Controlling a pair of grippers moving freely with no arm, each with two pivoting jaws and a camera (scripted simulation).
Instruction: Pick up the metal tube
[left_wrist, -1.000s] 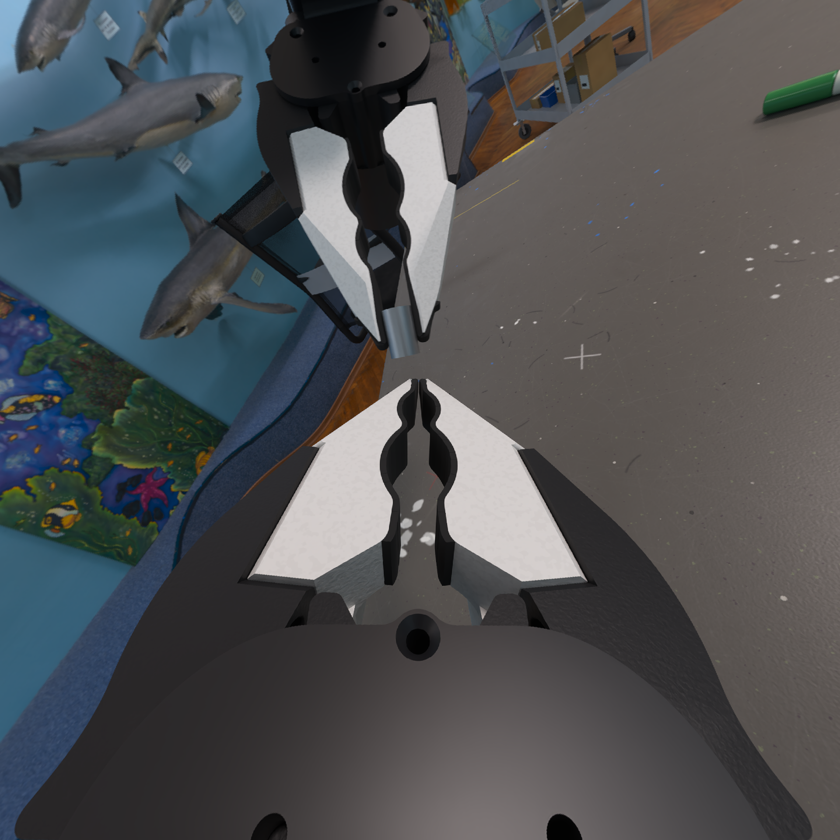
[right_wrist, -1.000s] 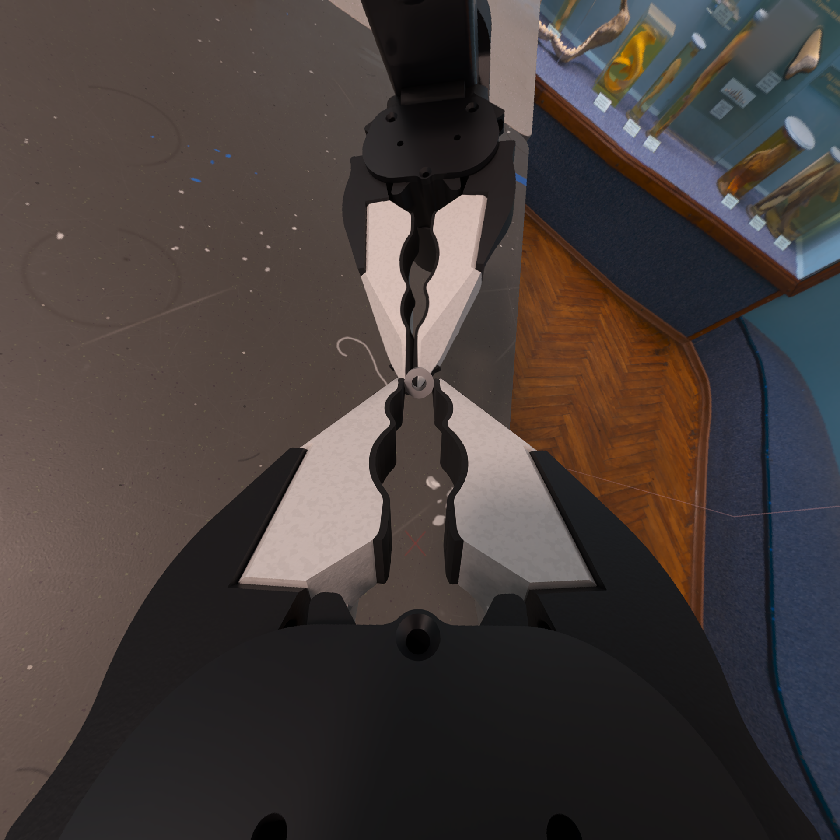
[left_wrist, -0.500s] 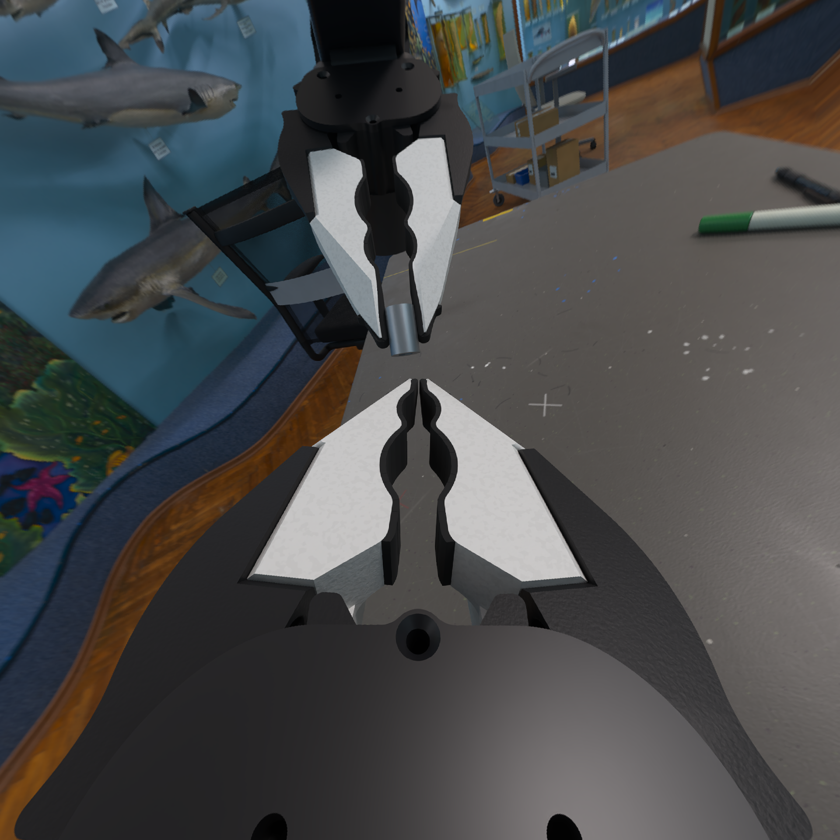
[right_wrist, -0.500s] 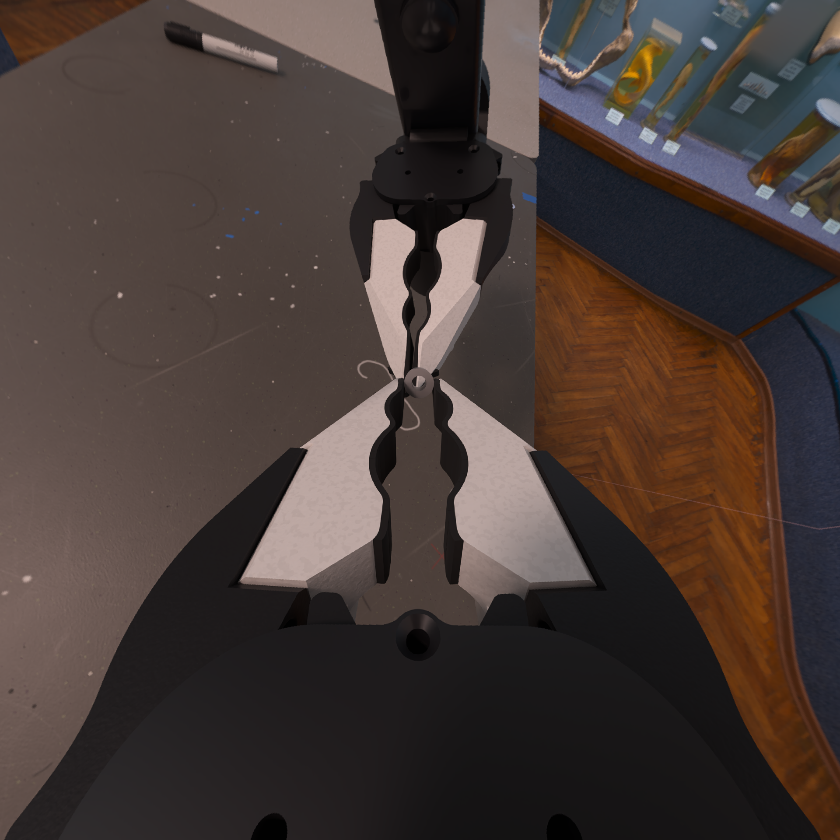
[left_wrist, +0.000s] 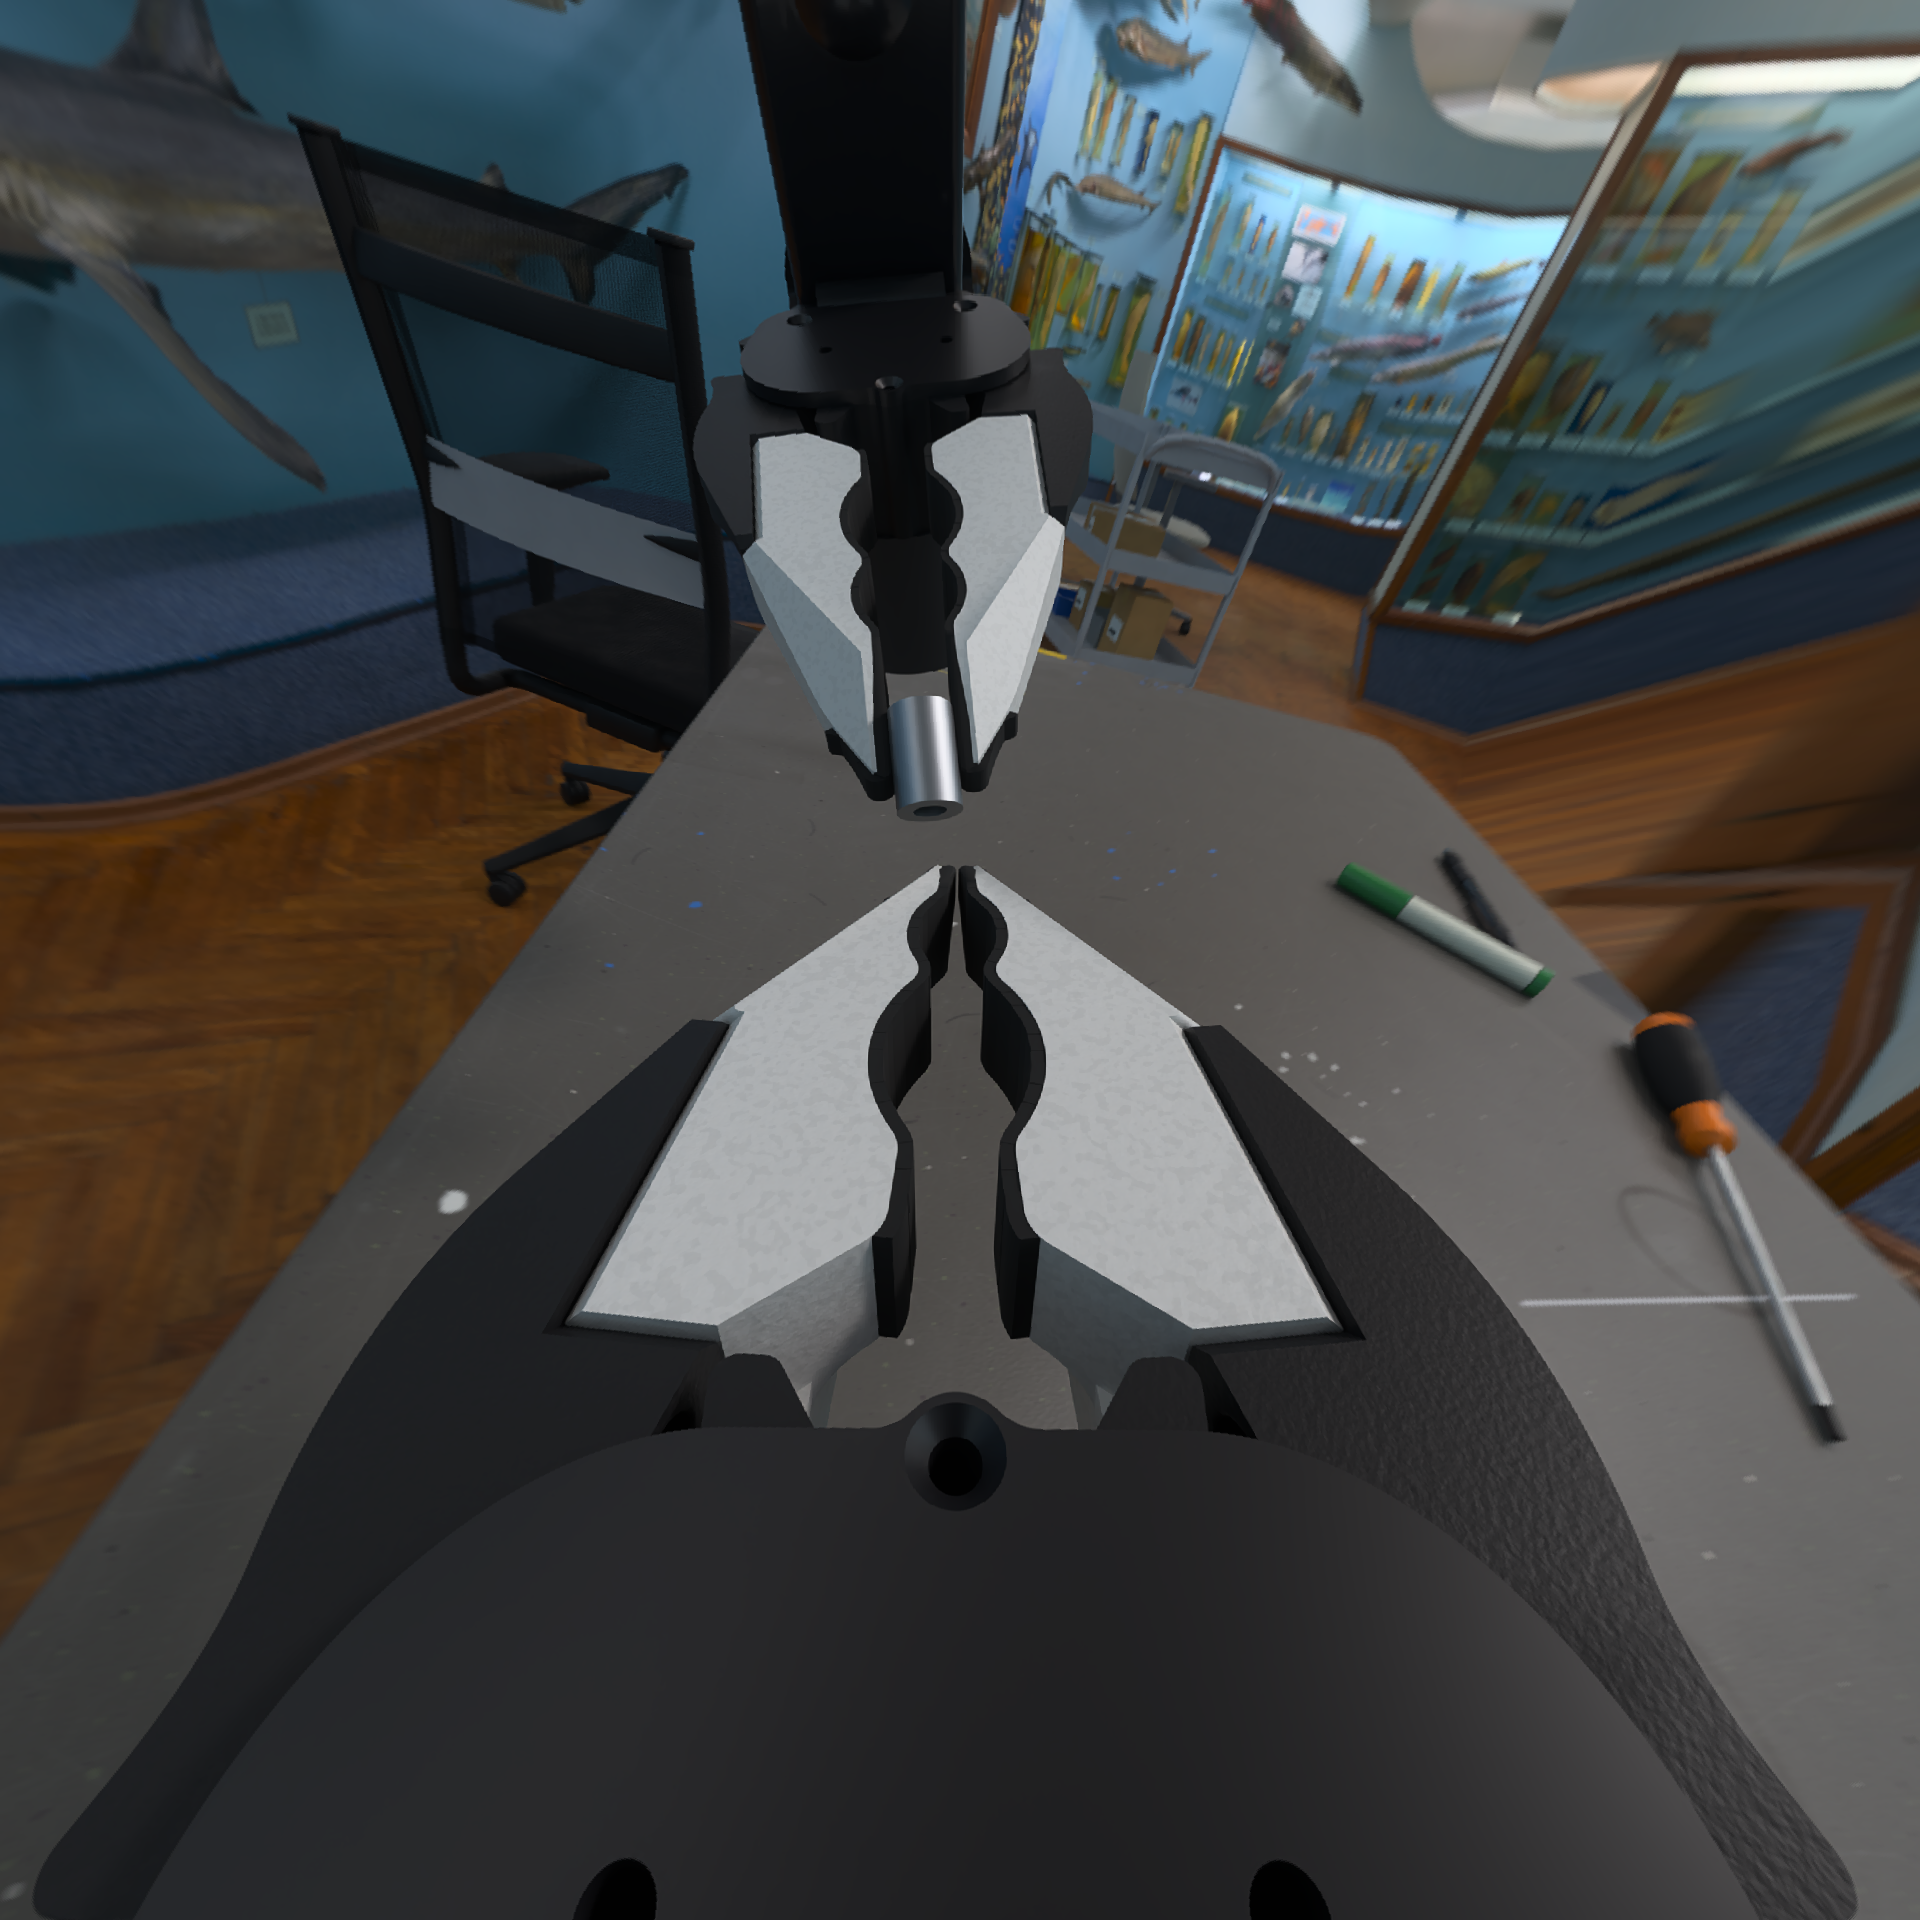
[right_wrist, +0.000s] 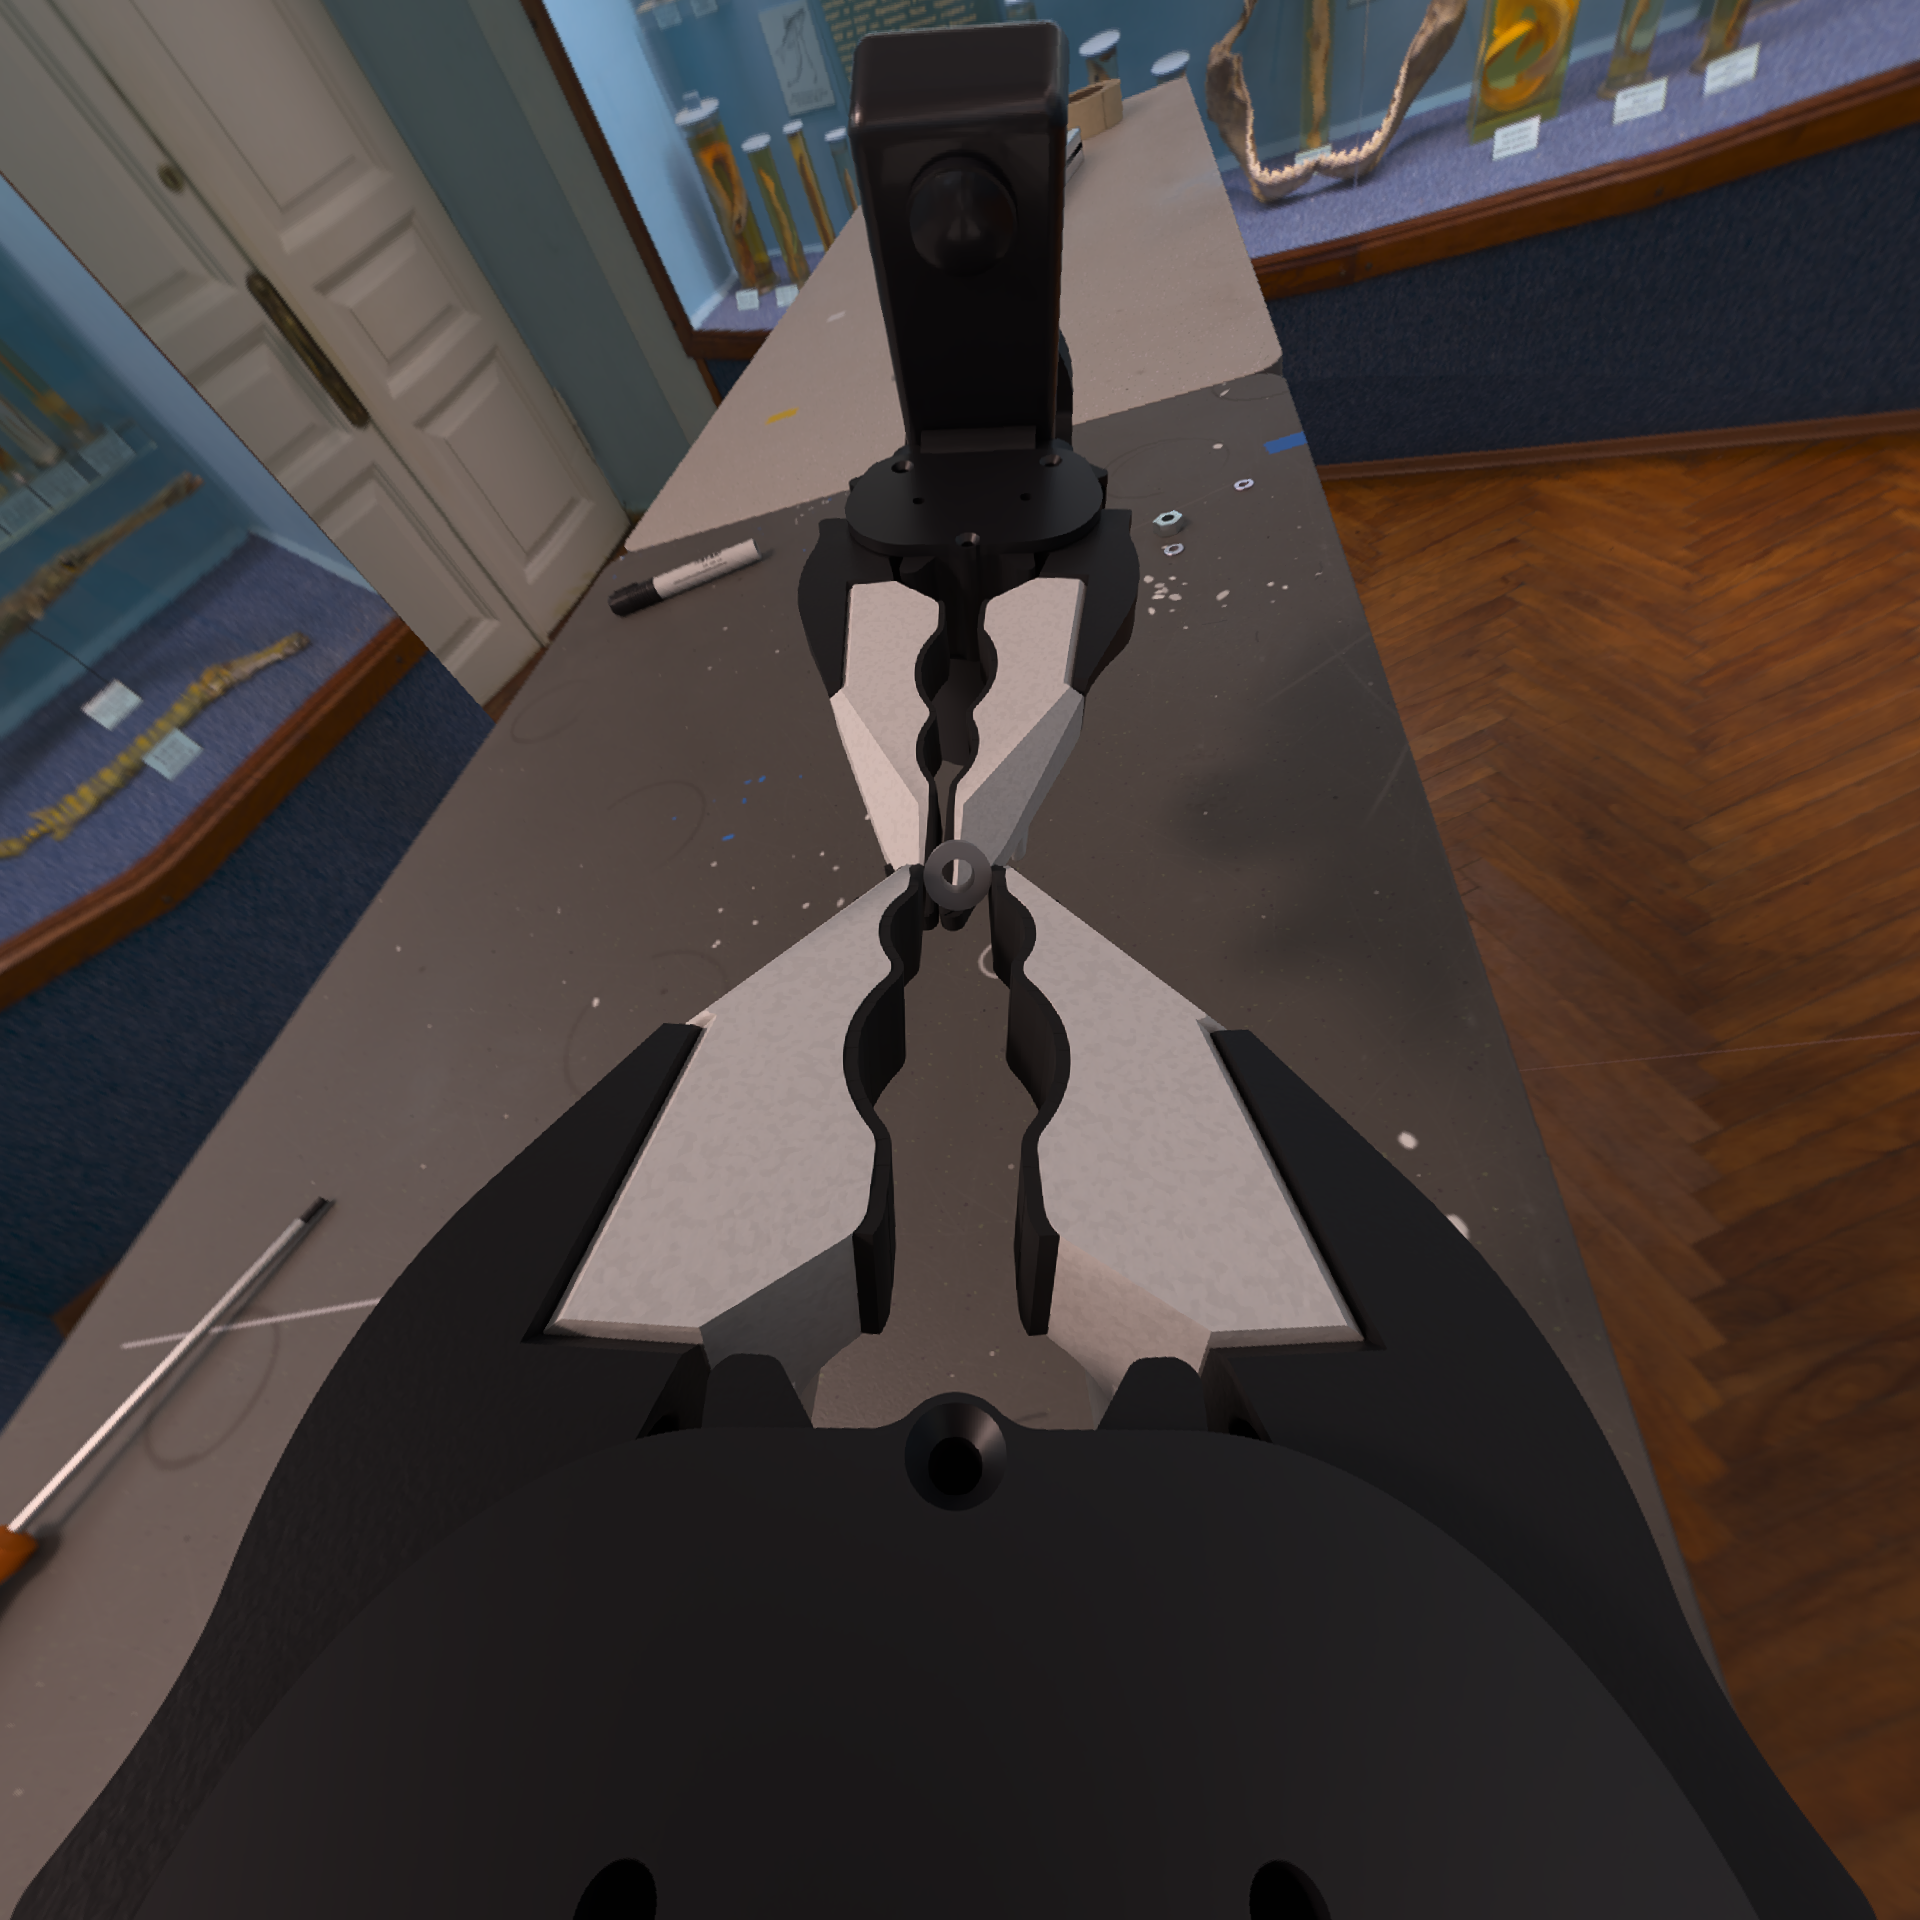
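Note:
The metal tube (left_wrist: 928, 764) is a short silver cylinder held in the tips of my right gripper (left_wrist: 928, 792), which faces my left gripper above the grey table (left_wrist: 1195, 831). In the right wrist view the tube (right_wrist: 957, 876) shows end-on as a ring between my right gripper's (right_wrist: 956, 896) tips, clear of the table. My left gripper (left_wrist: 956, 873) is shut and empty, its tips a short gap from the tube's near end. It also shows in the right wrist view, where its fingers (right_wrist: 1003, 800) point at the tube.
On the table lie a green marker (left_wrist: 1444, 930), a black pen (left_wrist: 1475, 899), an orange-and-black screwdriver (left_wrist: 1704, 1132), a black-capped marker (right_wrist: 686, 575) and small nuts (right_wrist: 1172, 520). An office chair (left_wrist: 551, 499) stands by the table's left edge. Wooden floor lies beyond both long edges.
Both views have swung up from looking down at the table to looking along it. The right gripper still holds the tube; the left stays shut just short of it.

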